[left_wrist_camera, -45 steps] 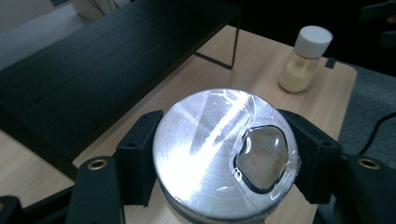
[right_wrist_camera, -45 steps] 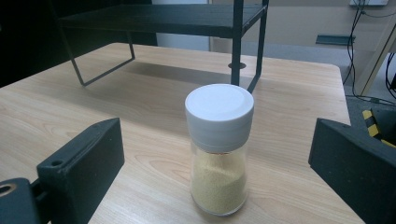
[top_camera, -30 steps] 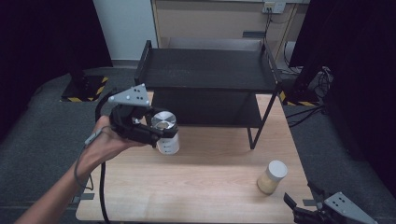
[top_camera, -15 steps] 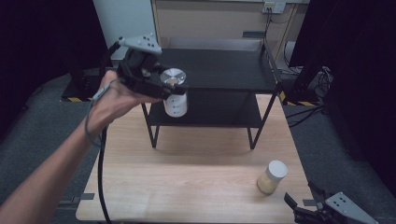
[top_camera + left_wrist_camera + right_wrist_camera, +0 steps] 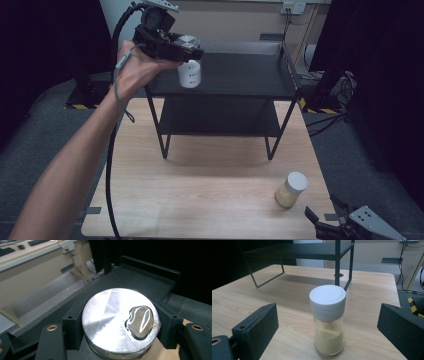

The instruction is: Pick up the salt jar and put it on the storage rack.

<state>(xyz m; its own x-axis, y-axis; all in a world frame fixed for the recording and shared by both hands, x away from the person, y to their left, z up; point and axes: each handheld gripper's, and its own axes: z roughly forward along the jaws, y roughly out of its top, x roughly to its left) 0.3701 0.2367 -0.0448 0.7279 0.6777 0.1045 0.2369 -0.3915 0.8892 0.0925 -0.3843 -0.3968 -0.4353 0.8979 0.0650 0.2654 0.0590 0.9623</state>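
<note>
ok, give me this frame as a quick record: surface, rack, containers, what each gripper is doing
surface: light wooden table
rack: black two-tier metal shelf standing at the far part of the table
container 1: white canister with a torn foil seal, held above the shelf's top tier
container 2: glass spice jar with white cap, yellowish granules inside, upright on the table near the right front corner
left gripper: raised in the person's hand, jaws clamped on the canister's top
right gripper: low at the table's front right edge, jaws open, jar ahead of them, not touching

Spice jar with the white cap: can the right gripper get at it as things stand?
Probably yes. The right gripper sits open close beside the spice jar, which stands upright between the jaws' line in the right gripper view, with bare table between them.
</note>
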